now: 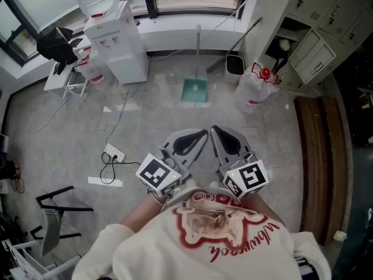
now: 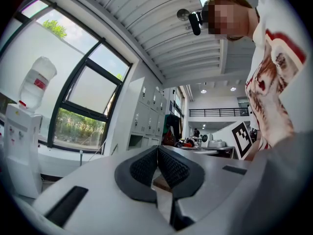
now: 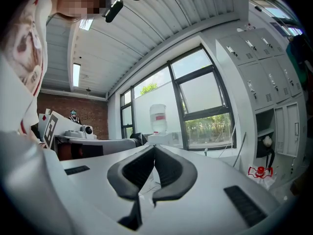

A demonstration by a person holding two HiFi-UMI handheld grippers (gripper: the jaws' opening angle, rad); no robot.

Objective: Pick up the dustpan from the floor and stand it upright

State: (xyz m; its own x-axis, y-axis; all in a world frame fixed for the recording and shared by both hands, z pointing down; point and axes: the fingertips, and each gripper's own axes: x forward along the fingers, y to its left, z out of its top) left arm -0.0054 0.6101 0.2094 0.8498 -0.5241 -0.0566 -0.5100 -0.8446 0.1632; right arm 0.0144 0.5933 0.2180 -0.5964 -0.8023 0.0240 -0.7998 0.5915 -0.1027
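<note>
A green dustpan lies flat on the grey floor near the far wall, its long grey handle pointing away toward the window. Both grippers are held close to my chest, far short of it. My left gripper is shut, its tips touching with nothing between them; in the left gripper view its pads meet. My right gripper is shut and empty too, and its pads meet in the right gripper view. Both point level across the room.
A water dispenser stands at the back left beside a spare bottle. A black bin, a leaning broom handle and a white bag stand right of the dustpan. A power strip with cables lies on the floor at left; lockers are at right.
</note>
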